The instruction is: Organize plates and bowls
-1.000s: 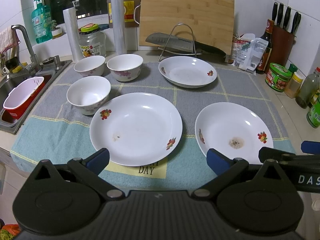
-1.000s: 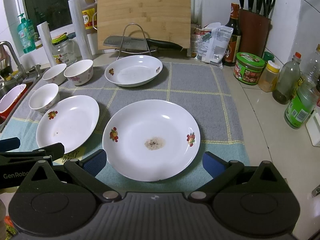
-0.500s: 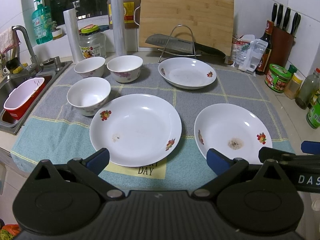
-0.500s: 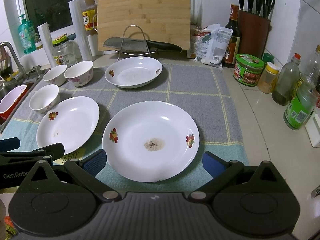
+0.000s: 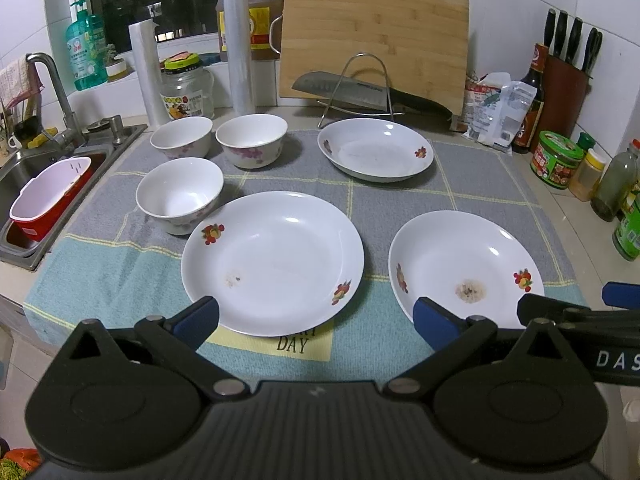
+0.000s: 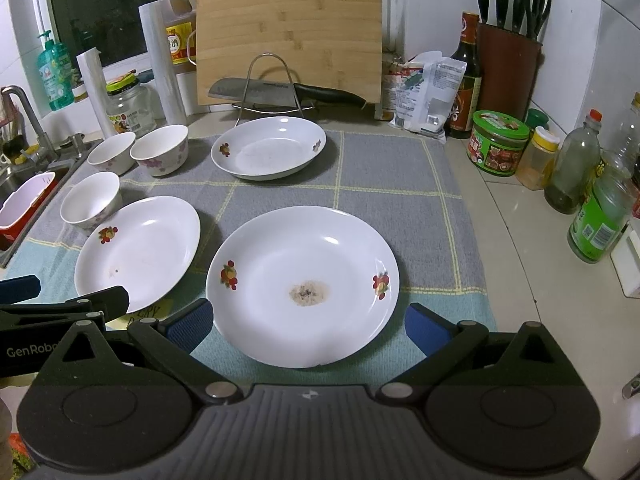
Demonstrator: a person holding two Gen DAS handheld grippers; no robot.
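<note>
Three white plates with fruit prints lie on a grey and blue mat (image 5: 400, 200): a near left plate (image 5: 272, 260), a near right plate (image 5: 460, 268) with a brown stain, and a far plate (image 5: 376, 148). Three white bowls stand at the left: a near bowl (image 5: 180, 194) and two far bowls (image 5: 182, 136) (image 5: 252, 140). My left gripper (image 5: 316, 318) is open and empty, just before the near left plate. My right gripper (image 6: 306, 322) is open and empty, at the near rim of the stained plate (image 6: 302, 280). The left plate (image 6: 136, 248) and far plate (image 6: 268, 146) show there too.
A sink (image 5: 24, 168) with a red and white basket (image 5: 48, 196) is at the left. A cutting board (image 5: 372, 44) and a knife on a wire rack (image 5: 360, 92) stand behind. Jars, bottles (image 6: 596, 220) and a knife block (image 6: 508, 68) line the right counter.
Both grippers have moved slightly forward toward the plates. Nothing on the mat has moved.
</note>
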